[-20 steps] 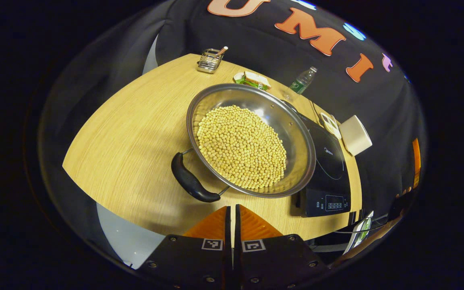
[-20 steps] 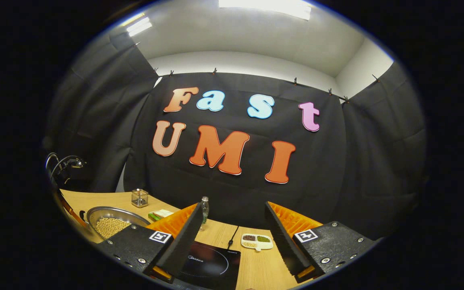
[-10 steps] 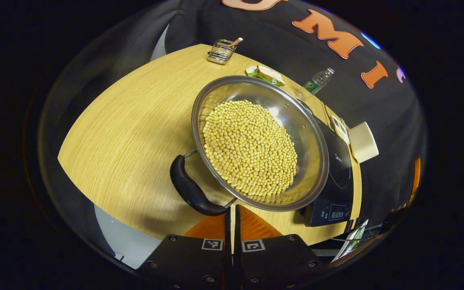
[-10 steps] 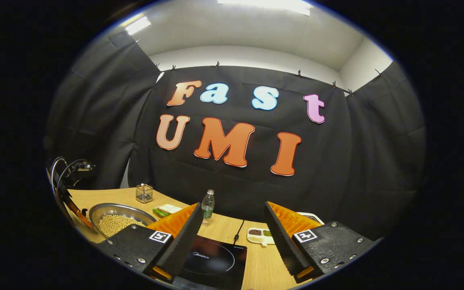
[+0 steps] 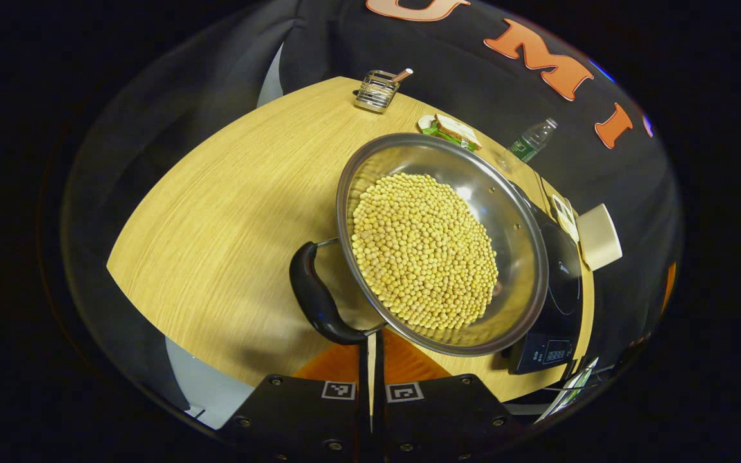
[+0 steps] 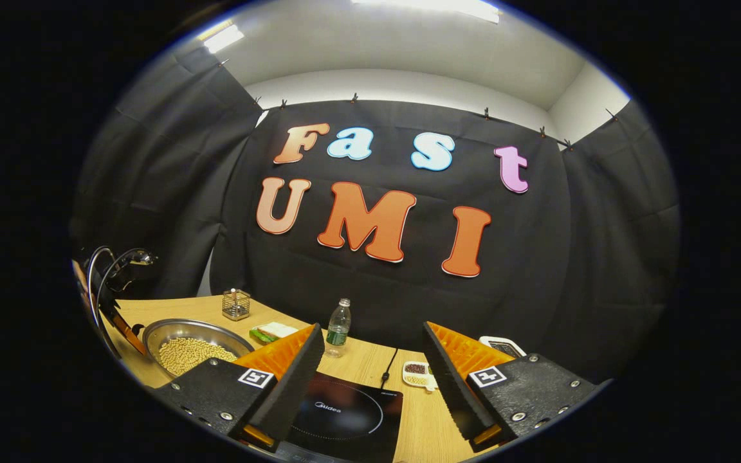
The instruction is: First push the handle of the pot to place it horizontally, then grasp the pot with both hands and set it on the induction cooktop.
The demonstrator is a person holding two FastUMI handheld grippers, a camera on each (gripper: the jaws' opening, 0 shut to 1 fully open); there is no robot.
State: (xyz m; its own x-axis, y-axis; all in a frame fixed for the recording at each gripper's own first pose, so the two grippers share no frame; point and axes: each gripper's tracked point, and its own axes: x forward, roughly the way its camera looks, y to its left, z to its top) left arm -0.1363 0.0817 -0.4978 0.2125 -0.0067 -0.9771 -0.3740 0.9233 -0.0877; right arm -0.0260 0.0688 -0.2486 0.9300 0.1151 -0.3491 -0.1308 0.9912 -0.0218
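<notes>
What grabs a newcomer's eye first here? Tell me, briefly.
The wide steel pot heaped with pale beans sits mid-table, its black handle just ahead of the shut left tool. The black induction cooktop lies beside it, under the open right tool.

Beans (image 5: 425,251) in pot (image 5: 512,212) — beside cooktop (image 5: 560,289)
</notes>
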